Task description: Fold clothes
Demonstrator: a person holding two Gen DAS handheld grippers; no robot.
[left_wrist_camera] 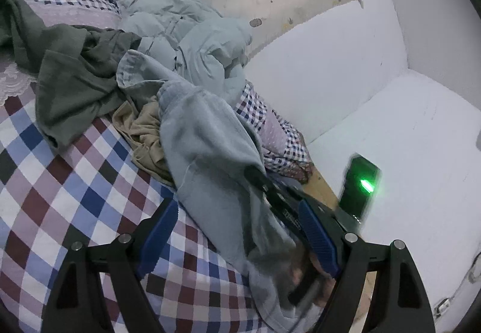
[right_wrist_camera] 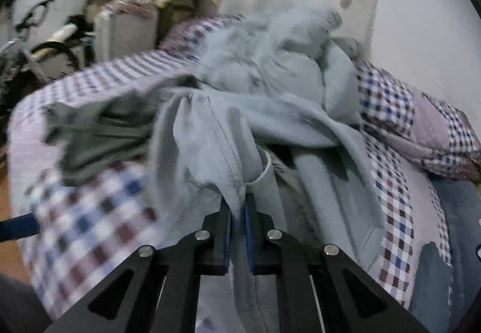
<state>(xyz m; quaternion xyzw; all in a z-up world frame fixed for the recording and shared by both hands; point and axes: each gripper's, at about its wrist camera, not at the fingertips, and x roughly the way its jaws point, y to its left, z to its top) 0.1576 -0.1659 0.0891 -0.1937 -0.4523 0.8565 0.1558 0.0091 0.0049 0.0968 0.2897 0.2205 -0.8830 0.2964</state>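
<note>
Soft pale-blue fleece garment point(right_wrist_camera: 210, 134) is pinched at a stitched seam between the right claw point(right_wrist_camera: 238, 212) pads. It drapes across the open left claw point(left_wrist_camera: 240, 239), over the checked bed point(left_wrist_camera: 60, 182), beside crumpled green cloth point(left_wrist_camera: 69, 71).

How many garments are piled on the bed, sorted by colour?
Light blue-grey garments: 2, as far as the tangle shows
Dark green garment: 1
Tan garment: 1
Total: 4
</note>
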